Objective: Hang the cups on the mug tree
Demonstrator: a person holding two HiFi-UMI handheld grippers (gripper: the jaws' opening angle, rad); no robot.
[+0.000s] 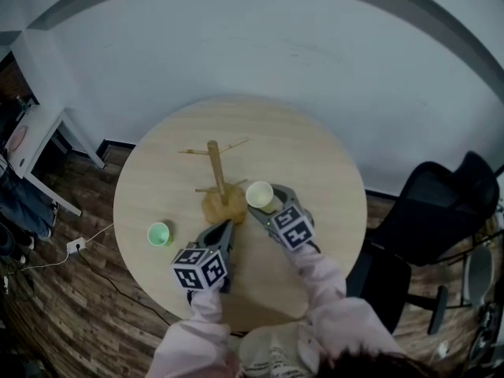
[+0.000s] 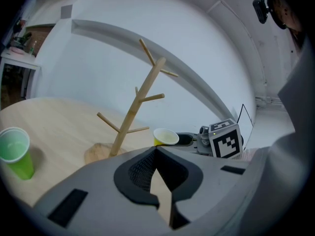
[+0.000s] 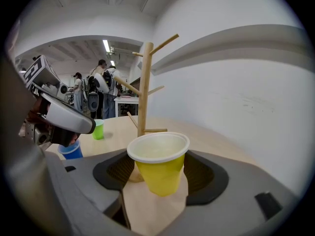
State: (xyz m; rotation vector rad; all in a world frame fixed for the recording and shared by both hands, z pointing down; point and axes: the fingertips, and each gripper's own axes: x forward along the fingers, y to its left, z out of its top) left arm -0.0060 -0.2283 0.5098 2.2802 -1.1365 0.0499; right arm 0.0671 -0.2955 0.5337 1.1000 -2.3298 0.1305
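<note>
**a:** how far along are we?

**b:** barely started, as we read it. every peg on the mug tree (image 1: 216,172) is bare, so no cup is hung yet. our right gripper (image 1: 264,201) is clamped on the yellow cup (image 3: 158,168), a pad on each side of its wall. it sits just right of the tree's base, in the middle of the head view.

**a:** and our other hand?

**b:** the left gripper (image 2: 157,154) has its jaws drawn together with nothing between them, low in the head view, below the tree. the green cup (image 1: 158,234) stands on the table (image 1: 315,164) at the left, well apart from the tree. a blue cup (image 3: 73,151) shows at the left of the right gripper view, just under the left gripper. we can't tell if they touch.

**a:** which way does the yellow one point?

**b:** mouth up, base down, with its long axis running top to bottom in the frame, close to upright. we'd guess it must tip over onto a peg, so all three cups are left to do.
</note>
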